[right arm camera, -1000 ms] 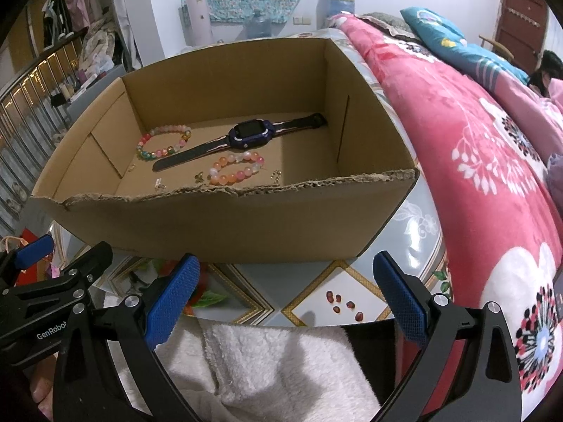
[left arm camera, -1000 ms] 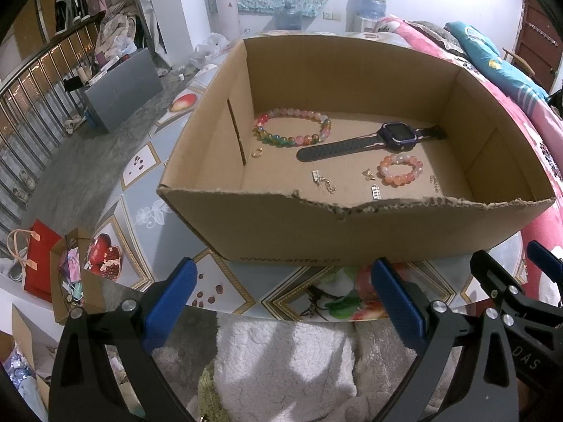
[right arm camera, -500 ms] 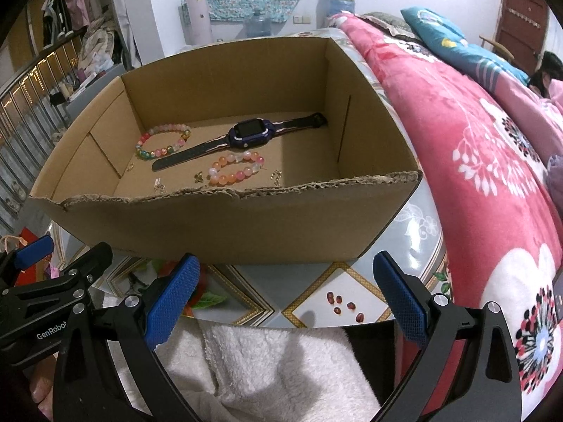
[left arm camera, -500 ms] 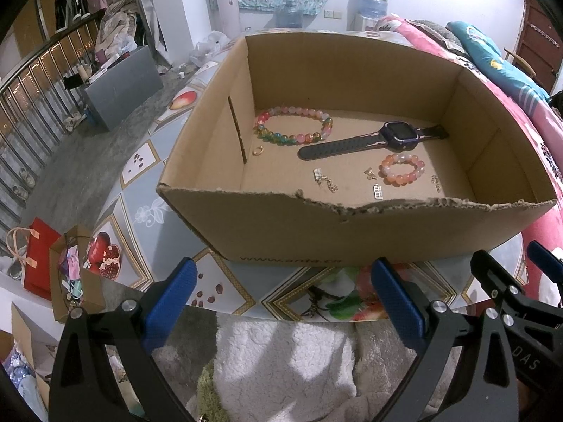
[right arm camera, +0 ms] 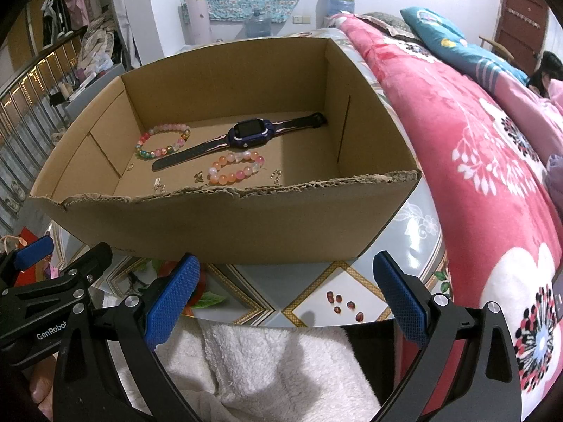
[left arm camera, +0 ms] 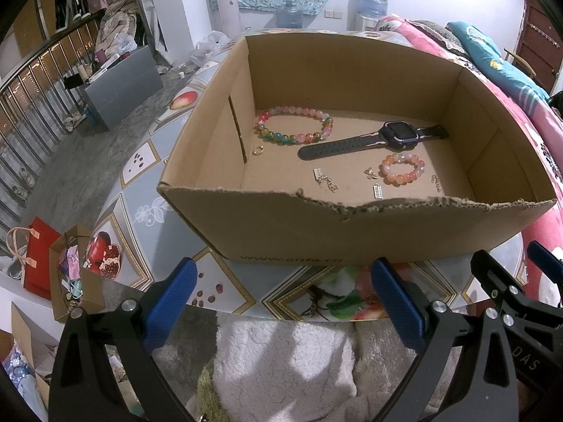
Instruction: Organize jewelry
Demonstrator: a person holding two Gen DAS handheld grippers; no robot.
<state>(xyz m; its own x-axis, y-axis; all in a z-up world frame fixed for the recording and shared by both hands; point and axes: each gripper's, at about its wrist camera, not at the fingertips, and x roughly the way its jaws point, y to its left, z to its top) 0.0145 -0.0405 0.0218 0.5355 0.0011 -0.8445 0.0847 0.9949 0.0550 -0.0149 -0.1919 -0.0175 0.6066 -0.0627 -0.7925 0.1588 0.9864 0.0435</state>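
An open cardboard box [left arm camera: 281, 232] [right arm camera: 225, 225] stands on a patterned round table. Inside lie a multicoloured bead bracelet [left arm camera: 293, 127] [right arm camera: 162, 140], a dark watch [left arm camera: 373, 140] [right arm camera: 242, 137], a small orange-pink bead bracelet [left arm camera: 402, 168] [right arm camera: 235, 166], a gold ring [left arm camera: 258, 150] and several small metal charms [left arm camera: 325, 181]. My left gripper [left arm camera: 281, 297] is open and empty, in front of the box's near wall. My right gripper [right arm camera: 286, 293] is open and empty, also in front of the near wall; its side shows in the left wrist view [left arm camera: 510, 281].
A white fleece cloth [left arm camera: 281, 362] [right arm camera: 264, 369] lies under both grippers. A bed with a pink floral quilt [right arm camera: 492, 147] runs along the right. To the left are a railing, a grey box [left arm camera: 123, 84] and a red gift bag [left arm camera: 38, 256] on the floor.
Both views have shifted very slightly; the grippers stay open and the items in the box have not moved.
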